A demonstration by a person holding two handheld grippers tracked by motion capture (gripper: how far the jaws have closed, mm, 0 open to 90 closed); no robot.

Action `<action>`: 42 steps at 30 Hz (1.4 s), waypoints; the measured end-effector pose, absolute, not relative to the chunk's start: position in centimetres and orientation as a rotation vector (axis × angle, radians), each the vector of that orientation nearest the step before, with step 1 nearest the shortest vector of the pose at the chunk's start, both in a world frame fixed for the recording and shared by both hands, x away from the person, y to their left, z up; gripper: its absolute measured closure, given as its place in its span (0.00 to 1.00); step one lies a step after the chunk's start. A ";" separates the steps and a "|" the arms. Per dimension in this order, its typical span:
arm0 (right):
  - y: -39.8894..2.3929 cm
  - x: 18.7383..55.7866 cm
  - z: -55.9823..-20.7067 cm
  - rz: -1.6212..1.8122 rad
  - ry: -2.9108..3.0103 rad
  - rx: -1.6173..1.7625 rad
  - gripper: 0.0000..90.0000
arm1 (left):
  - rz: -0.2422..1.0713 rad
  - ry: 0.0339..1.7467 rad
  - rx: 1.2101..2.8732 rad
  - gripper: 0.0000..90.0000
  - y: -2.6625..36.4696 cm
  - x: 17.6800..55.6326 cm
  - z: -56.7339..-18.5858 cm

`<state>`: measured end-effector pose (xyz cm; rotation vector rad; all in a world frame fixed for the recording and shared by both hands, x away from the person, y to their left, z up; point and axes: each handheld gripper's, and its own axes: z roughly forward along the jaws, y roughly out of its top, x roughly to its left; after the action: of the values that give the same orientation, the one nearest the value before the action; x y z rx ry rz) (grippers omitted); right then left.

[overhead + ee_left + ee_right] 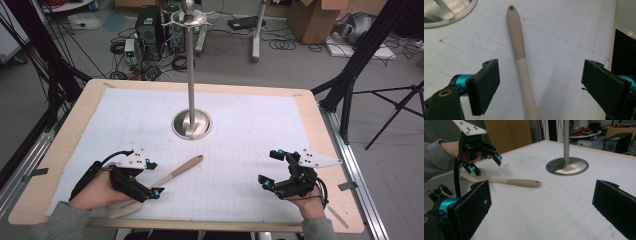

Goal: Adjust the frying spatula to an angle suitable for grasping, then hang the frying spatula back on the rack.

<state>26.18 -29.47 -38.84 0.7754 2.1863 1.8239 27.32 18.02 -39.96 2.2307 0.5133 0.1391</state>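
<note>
Spatula (165, 181) lies flat on the white grid sheet (240, 135), front-left part of the table (65, 145). Two-tone handle: darker tan end with a small hanging hole points toward the metal stand's base (192, 124); paler end and blade point back toward you. Handle tip sits near the base, not touching it.

Your left gripper (148, 179) hovers over the pale part of the spatula, near the blade. In the left gripper view the handle (520, 57) runs up between the two black pads (485, 85), clear gap on both sides; pads wide apart, pressing on nothing. Right gripper view shows the same: left gripper (486, 163) above the blade (475, 177), spatula resting on the sheet.

Your right gripper (272, 170) is well apart from the spatula, front-right of the sheet, hand (310, 200) near the table's front edge. Its pads (470, 207) stand wide, nothing between them but bare sheet.

Stand: round shiny base near the sheet's middle, upright pole (190, 65) with a ball top. Beyond the table: floor with cables, a computer tower (149, 32), cardboard boxes (315, 17).
</note>
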 end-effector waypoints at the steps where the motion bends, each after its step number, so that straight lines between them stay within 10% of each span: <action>1: -29.5 26.2 -38.8 1.824 2.186 0.775 0.01 | 0.139 0.513 2.231 0.17 18.0 27.3 -40.0; 42: -29.6 25.7 -38.9 1.809 2.202 0.772 0.01 | 0.049 0.677 2.398 0.48 17.7 28.5 -41.4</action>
<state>25.75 -29.60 -38.88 0.7723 2.2018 1.8090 28.50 17.72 -41.36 2.3980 0.6774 0.0488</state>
